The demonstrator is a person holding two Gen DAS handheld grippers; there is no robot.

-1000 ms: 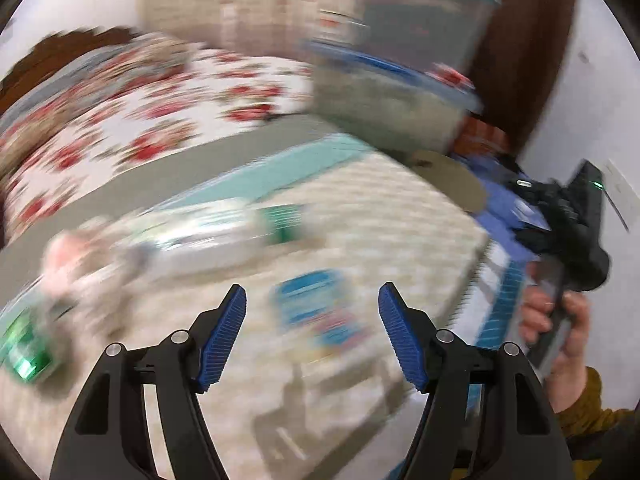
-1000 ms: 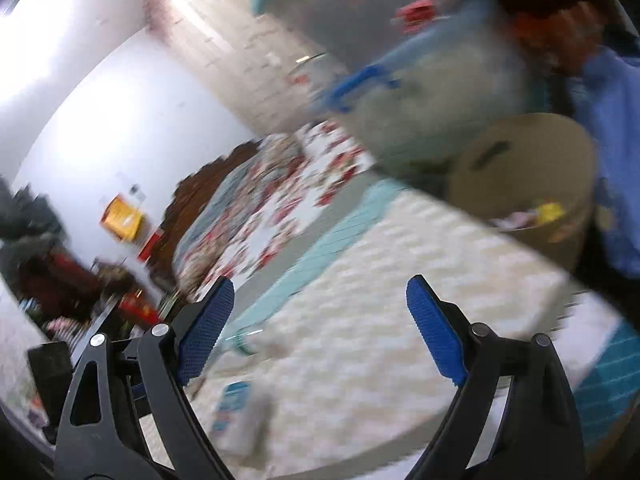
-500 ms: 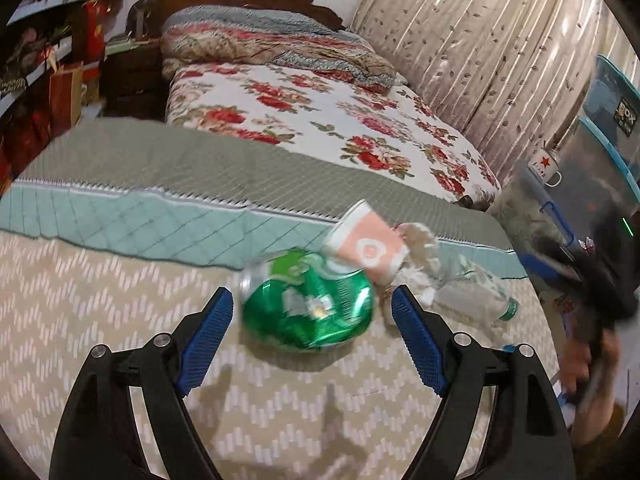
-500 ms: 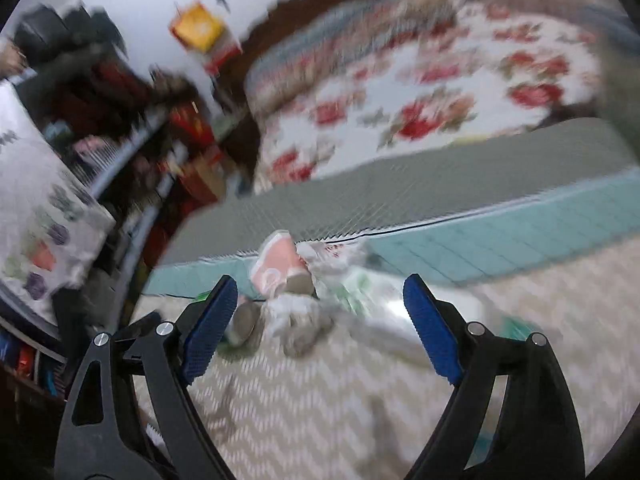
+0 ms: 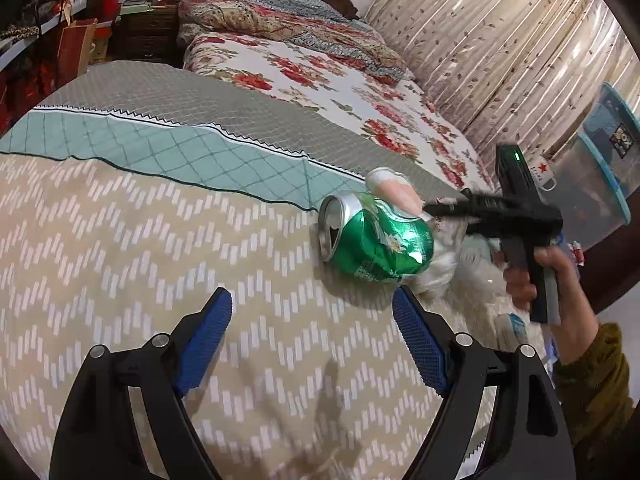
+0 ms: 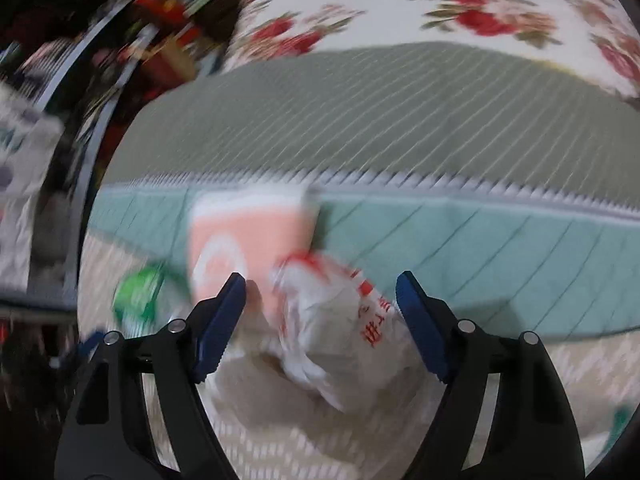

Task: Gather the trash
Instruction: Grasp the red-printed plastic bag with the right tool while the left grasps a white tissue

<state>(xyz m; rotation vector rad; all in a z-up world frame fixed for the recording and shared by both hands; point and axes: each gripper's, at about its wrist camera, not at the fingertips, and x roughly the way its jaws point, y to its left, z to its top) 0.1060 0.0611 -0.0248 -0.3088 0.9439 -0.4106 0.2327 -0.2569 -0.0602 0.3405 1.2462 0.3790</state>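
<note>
Left wrist view: the left gripper (image 5: pixel 312 332) was wide open with nothing in it, hovering over the bed (image 5: pixel 120 248). A dented green can (image 5: pixel 376 238) lay on its side just ahead, touching a pink paper cup (image 5: pixel 394 192).

Right wrist view, pretty blurry: the right gripper (image 6: pixel 320 312) was spread wide too, a crumpled white bag (image 6: pixel 340 324) sitting between its fingers, not pinched.
</note>
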